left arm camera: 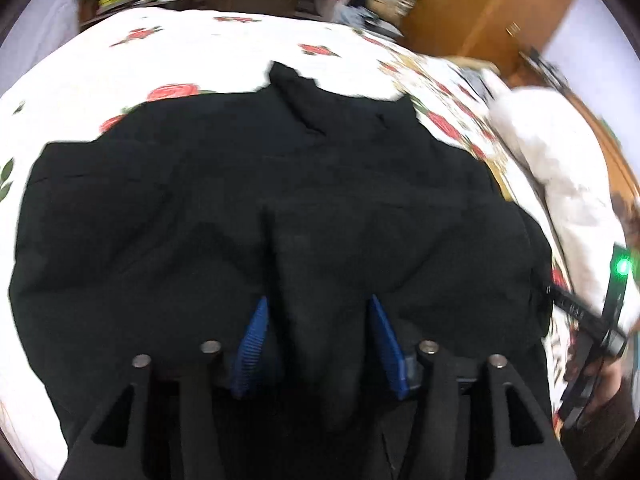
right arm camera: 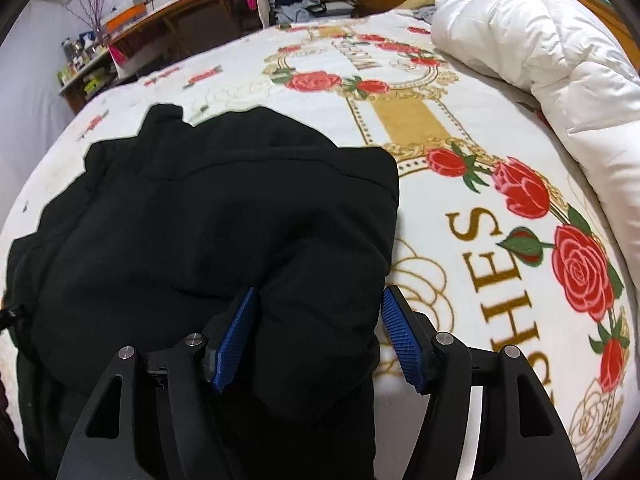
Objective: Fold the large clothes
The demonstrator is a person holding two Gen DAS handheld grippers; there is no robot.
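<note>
A black padded jacket [left arm camera: 256, 208] lies folded on the rose-print blanket [left arm camera: 120, 64] of a bed. In the left wrist view my left gripper [left arm camera: 320, 344] stands open low over the jacket's near part. A raised ridge of black cloth runs between its blue pads [left arm camera: 252, 344], which stand clear of it. In the right wrist view the jacket [right arm camera: 208, 208] fills the left half. My right gripper [right arm camera: 318, 340] is closed on its thick, puffy right edge. The left pad [right arm camera: 236, 340] presses into the padding and the right pad [right arm camera: 402, 340] meets the edge near its tip.
A rolled white duvet [right arm camera: 540, 72] lies along the bed's right side. Beyond the far edge are a wooden bench with shelves [right arm camera: 192, 16] and a wooden wardrobe [left arm camera: 492, 4]. In the left wrist view a hand [left arm camera: 600, 384] holds a black tool with a green light [left arm camera: 621, 268].
</note>
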